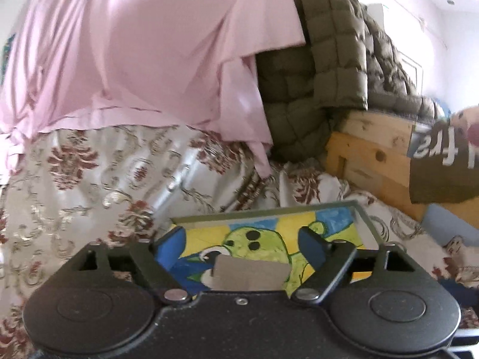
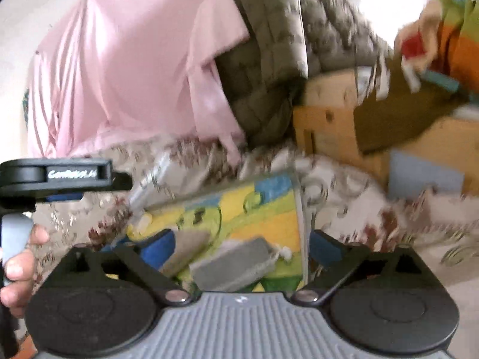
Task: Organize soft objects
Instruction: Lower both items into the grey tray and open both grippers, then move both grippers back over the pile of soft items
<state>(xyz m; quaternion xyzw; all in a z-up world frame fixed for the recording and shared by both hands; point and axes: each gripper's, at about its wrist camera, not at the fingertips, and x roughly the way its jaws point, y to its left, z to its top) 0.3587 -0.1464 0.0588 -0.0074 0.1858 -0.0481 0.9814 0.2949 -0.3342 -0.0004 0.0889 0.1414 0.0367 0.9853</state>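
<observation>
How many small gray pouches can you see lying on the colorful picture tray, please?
2: one gray pouch sits near the tray's front middle, the other gray pouch just left of it, touching. More may be hidden behind the right tool.

- Pink sheet (image 1: 128,48): smooth and creased, draped in loose folds over the upper bed, lower hem lying on the floral bedspread (image 1: 89,179).
- Olive quilted blanket (image 1: 323,59): puffy squares, bunched just right of the pink sheet, partly tucked beneath its edge, spilling over the wooden frame.
- Floral bedspread: cream with dark red flowers, rumpled, spread across the bed.
</observation>
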